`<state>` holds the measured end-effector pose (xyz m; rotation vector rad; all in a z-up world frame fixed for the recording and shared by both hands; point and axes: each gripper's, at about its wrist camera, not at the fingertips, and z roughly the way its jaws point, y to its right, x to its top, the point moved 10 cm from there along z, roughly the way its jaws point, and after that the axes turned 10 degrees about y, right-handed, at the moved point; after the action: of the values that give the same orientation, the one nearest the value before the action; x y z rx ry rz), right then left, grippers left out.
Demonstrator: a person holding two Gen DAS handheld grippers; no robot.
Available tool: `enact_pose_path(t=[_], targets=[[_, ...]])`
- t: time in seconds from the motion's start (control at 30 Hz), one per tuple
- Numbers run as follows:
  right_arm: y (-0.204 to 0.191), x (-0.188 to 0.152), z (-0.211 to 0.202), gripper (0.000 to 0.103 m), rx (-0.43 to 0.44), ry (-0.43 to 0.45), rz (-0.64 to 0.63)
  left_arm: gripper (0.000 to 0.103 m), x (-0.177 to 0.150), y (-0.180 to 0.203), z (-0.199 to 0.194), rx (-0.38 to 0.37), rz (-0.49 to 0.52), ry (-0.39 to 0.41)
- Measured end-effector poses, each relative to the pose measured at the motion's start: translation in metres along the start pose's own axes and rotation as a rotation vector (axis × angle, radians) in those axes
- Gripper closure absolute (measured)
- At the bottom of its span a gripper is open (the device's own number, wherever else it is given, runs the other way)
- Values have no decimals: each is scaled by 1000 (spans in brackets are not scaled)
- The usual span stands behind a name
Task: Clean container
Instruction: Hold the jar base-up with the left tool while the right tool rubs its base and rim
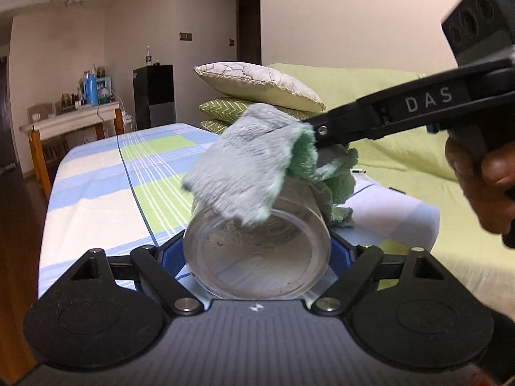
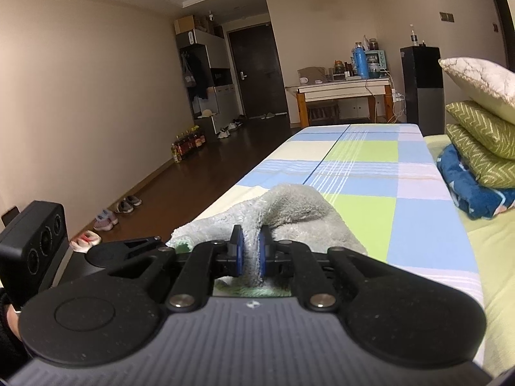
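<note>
Left hand-held gripper (image 1: 256, 254) clamps the clear container (image 1: 257, 251); right hand-held gripper (image 2: 250, 251) pinches a cloth (image 2: 289, 212), seemingly touching it.

Left wrist view: mounted on the left gripper (image 1: 257, 251), looking forward along its fingers, very close to the clear container (image 1: 257, 254) and the cloth (image 1: 244, 164), facing down the checked desk (image 1: 96, 167) toward the far side table (image 1: 70, 119). Right wrist view: mounted on the right gripper (image 2: 250, 251), low over the same desk (image 2: 370, 173), equally close to the cloth (image 2: 289, 209), facing the door (image 2: 257, 74). Shared: cloth, desk, stacked pillows (image 2: 479, 103), side table, black cabinet (image 2: 421, 83).
</note>
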<state>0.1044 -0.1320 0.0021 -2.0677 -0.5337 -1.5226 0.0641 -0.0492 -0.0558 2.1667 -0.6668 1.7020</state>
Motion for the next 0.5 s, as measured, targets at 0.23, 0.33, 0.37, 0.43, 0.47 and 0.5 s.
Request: enact_pose_path(t=[0.23,0.33,0.37,0.43,0.47,0.5], targets=[[-48,-4,-5,94,112,-23,-81,18,-1,15,-2,16,108,0],[-51,-4,-2,95,123,-26,-91,18,0,17,1,17,132,0],[-48,-3,-2,97,119,-26,-91,18,0,19,2,18,150,0],[-39,0,1,97,84,-20,-104,18,0,21,4,19,177,-2],[-30,2,3,97,62,-15,-95,18,0,21,5,18,179,-3],[-20,5,5,97,40,-9,-80,18,0,20,7,17,178,-3]])
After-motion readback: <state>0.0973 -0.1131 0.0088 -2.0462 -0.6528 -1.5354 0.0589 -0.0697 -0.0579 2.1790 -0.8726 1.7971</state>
